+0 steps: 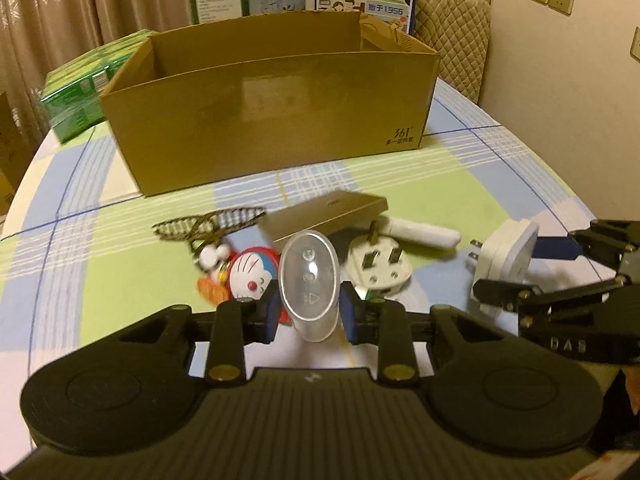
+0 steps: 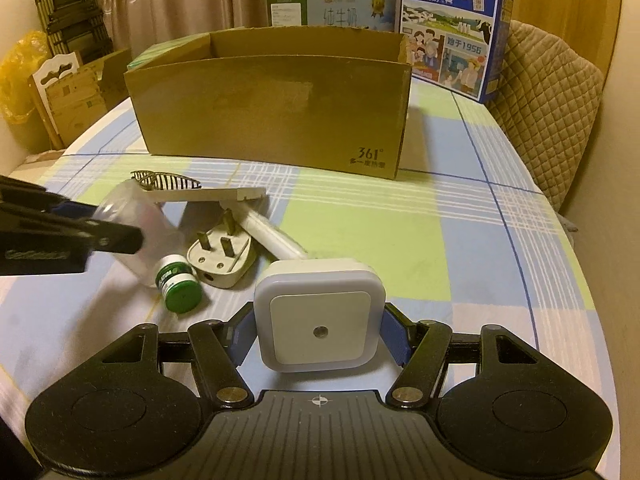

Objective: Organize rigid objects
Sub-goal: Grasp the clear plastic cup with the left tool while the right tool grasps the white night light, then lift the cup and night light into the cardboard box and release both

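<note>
My left gripper [image 1: 308, 312] is shut on a clear plastic bottle [image 1: 308, 276], whose base faces the camera; its green cap [image 2: 180, 286] shows in the right wrist view. My right gripper [image 2: 320, 332] is shut on a white square night-light plug [image 2: 320, 316], held just above the table. An open cardboard box [image 1: 272, 120] stands behind the pile. On the cloth lie a white three-pin plug [image 1: 378, 266], a white stick [image 1: 424, 234], a flat gold box [image 1: 328, 214], a checked hair clip [image 1: 208, 224] and a Doraemon toy [image 1: 252, 272].
The round table wears a blue-green checked cloth [image 2: 400, 240]. Green packs [image 1: 76, 92] sit left of the box, and milk cartons [image 2: 452, 28] stand behind it. A padded chair [image 2: 552, 112] is at the right, stacked chairs and cartons at the left.
</note>
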The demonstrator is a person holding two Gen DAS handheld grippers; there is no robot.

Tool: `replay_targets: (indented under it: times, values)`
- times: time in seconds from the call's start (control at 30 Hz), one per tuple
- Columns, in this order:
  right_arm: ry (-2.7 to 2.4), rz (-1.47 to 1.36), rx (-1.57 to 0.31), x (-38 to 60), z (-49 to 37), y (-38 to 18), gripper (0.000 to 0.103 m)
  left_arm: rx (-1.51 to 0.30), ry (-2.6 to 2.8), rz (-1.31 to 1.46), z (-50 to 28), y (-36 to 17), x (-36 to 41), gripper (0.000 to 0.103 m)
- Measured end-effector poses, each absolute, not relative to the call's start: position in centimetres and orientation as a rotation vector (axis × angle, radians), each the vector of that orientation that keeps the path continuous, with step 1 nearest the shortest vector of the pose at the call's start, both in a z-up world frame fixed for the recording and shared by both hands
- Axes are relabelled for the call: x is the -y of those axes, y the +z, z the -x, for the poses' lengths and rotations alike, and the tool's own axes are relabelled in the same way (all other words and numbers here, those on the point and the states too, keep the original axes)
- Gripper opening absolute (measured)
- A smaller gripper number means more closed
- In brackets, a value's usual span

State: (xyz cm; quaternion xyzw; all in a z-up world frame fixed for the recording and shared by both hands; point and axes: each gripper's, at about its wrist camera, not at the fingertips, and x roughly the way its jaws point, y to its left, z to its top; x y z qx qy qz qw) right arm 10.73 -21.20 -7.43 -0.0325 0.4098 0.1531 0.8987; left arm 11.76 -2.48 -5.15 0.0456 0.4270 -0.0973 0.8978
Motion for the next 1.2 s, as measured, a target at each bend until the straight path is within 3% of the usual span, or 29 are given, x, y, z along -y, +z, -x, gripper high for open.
replay_targets:
  times: [0.77, 1.2]
  values:
    - [0.302, 0.043, -0.852, 21.7, -10.4, -7.9, 0.062, -0.931, -0.168, -0.125, -11.8, -6.9, 2.4, 0.027]
    - [0.335, 0.037, -0.772, 20.9, -11.6, -3.1, 0.062, -0.842, -0.183, -0.096, -13.1, -0.7, 1.3, 0.027]
